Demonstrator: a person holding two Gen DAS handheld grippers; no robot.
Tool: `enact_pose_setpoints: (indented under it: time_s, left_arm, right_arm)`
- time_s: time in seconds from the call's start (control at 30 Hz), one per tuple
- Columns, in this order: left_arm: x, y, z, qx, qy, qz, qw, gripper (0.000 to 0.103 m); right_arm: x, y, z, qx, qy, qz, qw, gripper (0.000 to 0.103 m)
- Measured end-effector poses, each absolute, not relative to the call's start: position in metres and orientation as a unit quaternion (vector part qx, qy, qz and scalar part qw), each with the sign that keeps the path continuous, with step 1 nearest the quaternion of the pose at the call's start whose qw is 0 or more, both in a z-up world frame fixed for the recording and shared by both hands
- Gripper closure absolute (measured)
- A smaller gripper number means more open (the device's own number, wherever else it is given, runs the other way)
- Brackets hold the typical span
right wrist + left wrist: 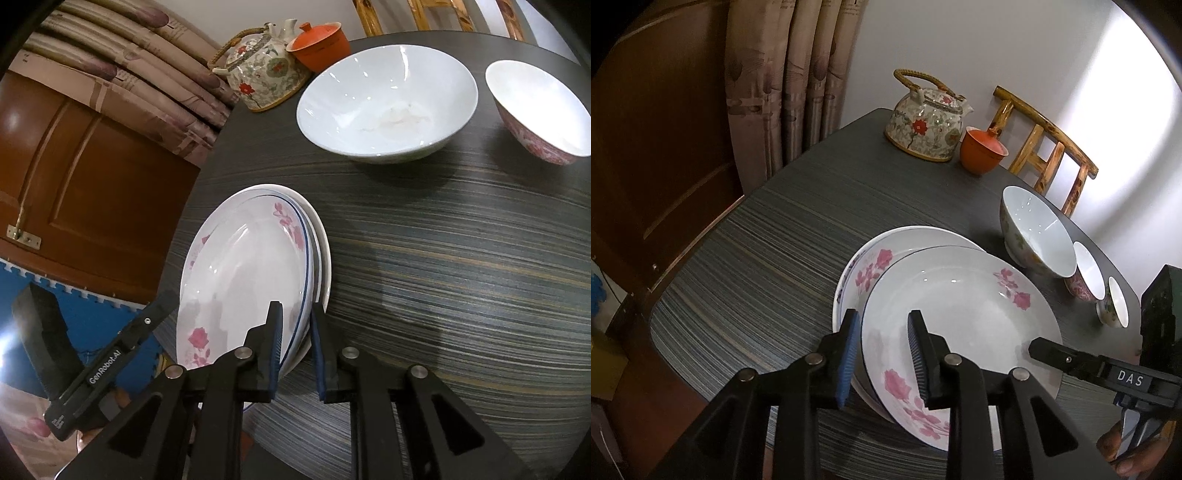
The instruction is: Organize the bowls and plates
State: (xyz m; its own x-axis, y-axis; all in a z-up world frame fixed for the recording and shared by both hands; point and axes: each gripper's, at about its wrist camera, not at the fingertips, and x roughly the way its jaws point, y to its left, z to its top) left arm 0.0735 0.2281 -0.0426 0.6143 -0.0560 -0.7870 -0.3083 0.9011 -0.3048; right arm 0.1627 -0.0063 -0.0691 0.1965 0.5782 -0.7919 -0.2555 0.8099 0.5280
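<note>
The top plate (960, 325) lies on a plate stack (871, 258) at the table's (757, 266) near edge, tilted, its near rim raised, its flowered rim toward 6 o'clock. The left gripper (882, 354) is partly open, straddling that rim, pads clear of it. The right gripper (297, 347) is nearly closed, pinching the plate's rim. Three bowls (1038, 236) stand in a row at 2 o'clock.

Dark striped wood-grain table (768, 236); knotty wooden chair (1047, 146) at its far edge, against a plain white wall (997, 48) lit brightly on the right. Brown panelled wooden door (85, 177) to the left, patterned beige curtain (790, 74) beside it; blue foam floor mat (96, 317) below
</note>
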Motion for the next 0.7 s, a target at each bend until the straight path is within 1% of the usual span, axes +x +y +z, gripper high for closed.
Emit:
enact_pose_setpoints:
  time_s: [0.57,0.7]
  left_arm:
    - [0.074,0.228,-0.045,-0.21,0.438,0.068,0.872,0.075]
    - [0.074,0.229,-0.045,-0.212,0.438,0.066,0.871,0.075]
  right_arm:
    - [0.163,0.007,-0.069,0.12,0.562,0.276,0.77,0.089]
    - [0.162,0.007,-0.068,0.116,0.562,0.276,0.771,0.087]
